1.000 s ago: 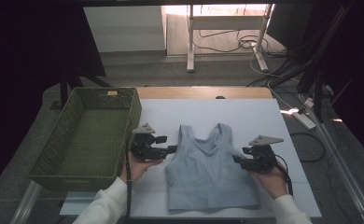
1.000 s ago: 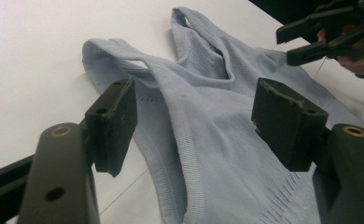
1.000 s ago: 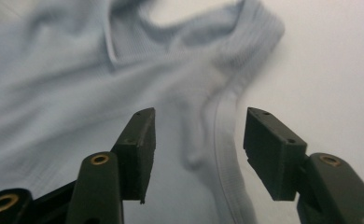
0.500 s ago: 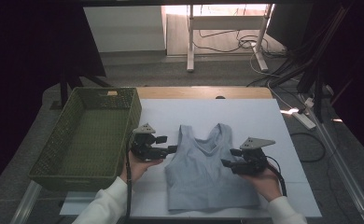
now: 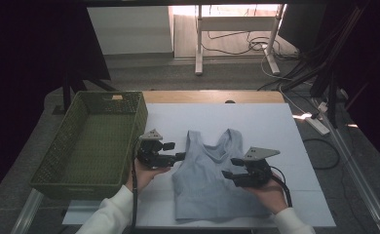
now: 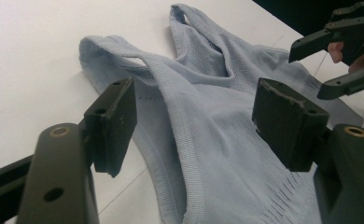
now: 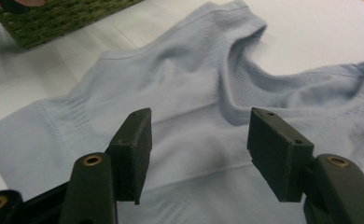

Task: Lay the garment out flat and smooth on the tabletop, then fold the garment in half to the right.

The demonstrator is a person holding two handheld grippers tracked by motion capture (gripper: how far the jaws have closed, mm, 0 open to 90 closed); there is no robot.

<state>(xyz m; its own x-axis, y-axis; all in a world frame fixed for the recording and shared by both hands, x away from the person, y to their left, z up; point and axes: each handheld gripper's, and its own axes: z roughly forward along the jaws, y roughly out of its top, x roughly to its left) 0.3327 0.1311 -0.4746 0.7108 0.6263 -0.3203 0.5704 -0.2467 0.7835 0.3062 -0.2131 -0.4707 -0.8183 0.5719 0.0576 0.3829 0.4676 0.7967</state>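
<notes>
While my right gripper (image 5: 229, 168) hovered over the blue tank top (image 5: 212, 180), jaws just widening and empty, my left gripper (image 5: 180, 157) sat open at its edge.

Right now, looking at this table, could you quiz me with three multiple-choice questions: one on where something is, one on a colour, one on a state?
1. Where is the basket?
A. left of the top
B. right of the top
C. on the top

2. What colour is the top?
A. red
B. light blue
C. black

3. How are the left gripper's jaws?
A. clamped on the top
B. holding the basket
C. open over the top

Answers: 1 A, the high view shows it at the table's left edge. 2 B, pale blue knit in every view. 3 C, a wide gap shows between its pads.
</notes>
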